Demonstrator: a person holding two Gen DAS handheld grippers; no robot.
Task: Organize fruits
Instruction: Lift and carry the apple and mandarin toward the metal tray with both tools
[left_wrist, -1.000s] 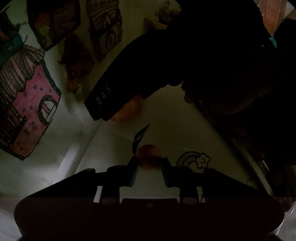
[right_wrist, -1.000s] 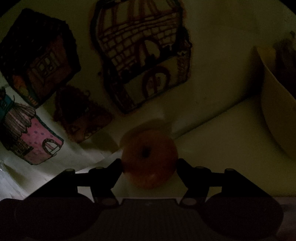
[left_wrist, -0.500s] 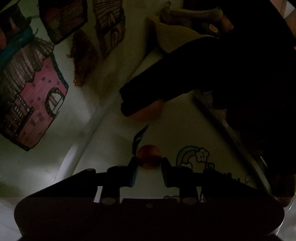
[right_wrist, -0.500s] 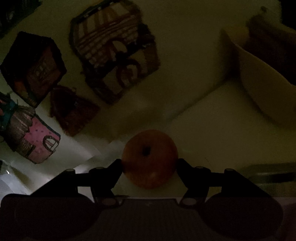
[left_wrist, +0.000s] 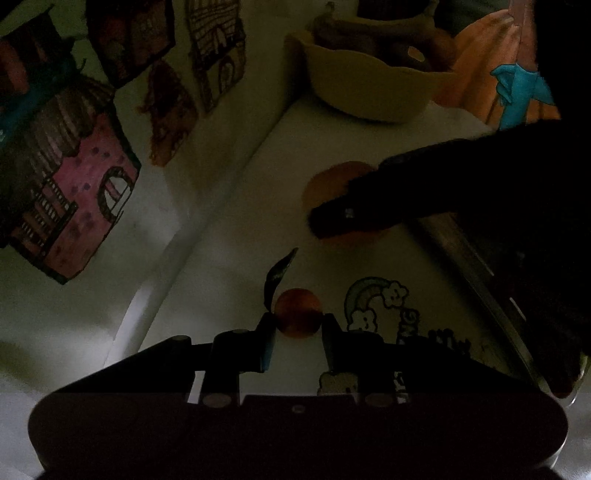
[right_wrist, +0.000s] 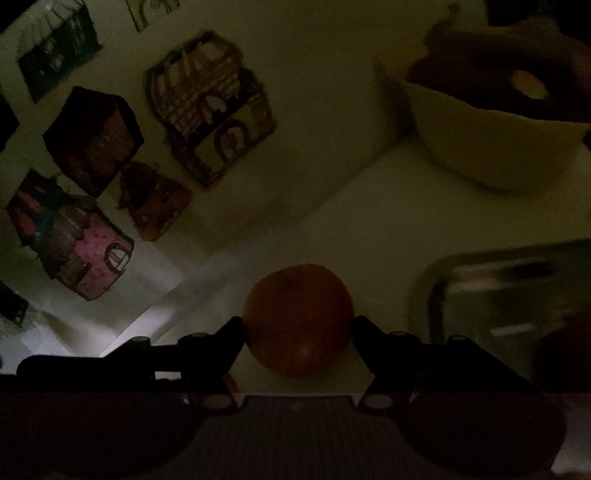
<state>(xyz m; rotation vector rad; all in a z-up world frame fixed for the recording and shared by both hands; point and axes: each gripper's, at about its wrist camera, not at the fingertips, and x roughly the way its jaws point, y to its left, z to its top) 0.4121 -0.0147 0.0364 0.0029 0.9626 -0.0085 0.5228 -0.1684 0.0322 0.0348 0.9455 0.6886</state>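
Both grippers are carrying fruit, the left gripper (left_wrist: 298, 326) clamping its jaws on a small leafy fruit (left_wrist: 298, 312), the right gripper (right_wrist: 298, 328) on an orange (right_wrist: 298, 319), the half-filled bowl (right_wrist: 491, 147) waiting at two o'clock.

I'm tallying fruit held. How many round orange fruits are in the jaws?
2: a small one with a leaf in the left jaws, a bigger one in the right. The bowl holds more fruit, partly hidden.
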